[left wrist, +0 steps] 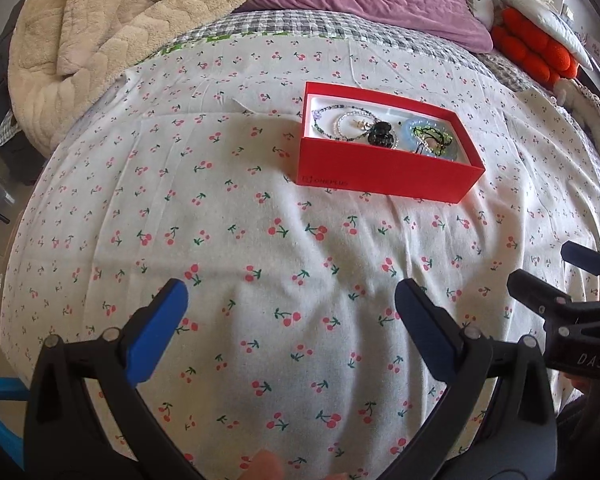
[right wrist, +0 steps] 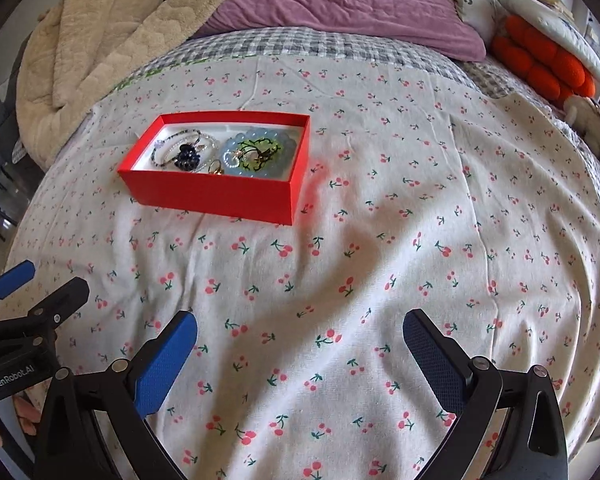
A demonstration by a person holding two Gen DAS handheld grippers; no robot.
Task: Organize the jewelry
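Jewelry (right wrist: 216, 152) lies gathered inside a red box (right wrist: 212, 196): beaded bracelets, a dark bead cluster, a pale blue beaded ring and a green piece. Box rests flat on the cherry-print sheet (right wrist: 380, 240), toward the bed's far edge, short of the beige blanket (right wrist: 100, 40) and purple quilt (right wrist: 340, 4). Left gripper (left wrist: 290, 300) and right gripper (right wrist: 300, 332) hang over the near sheet, side by side, well apart from the box. Both have fingers fully spread and hold nothing.

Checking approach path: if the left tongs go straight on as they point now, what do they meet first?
Probably bare cherry-print sheet. The open, empty left tongs aim steeply down, and the red box lies farther up the bed; depth is uncertain.
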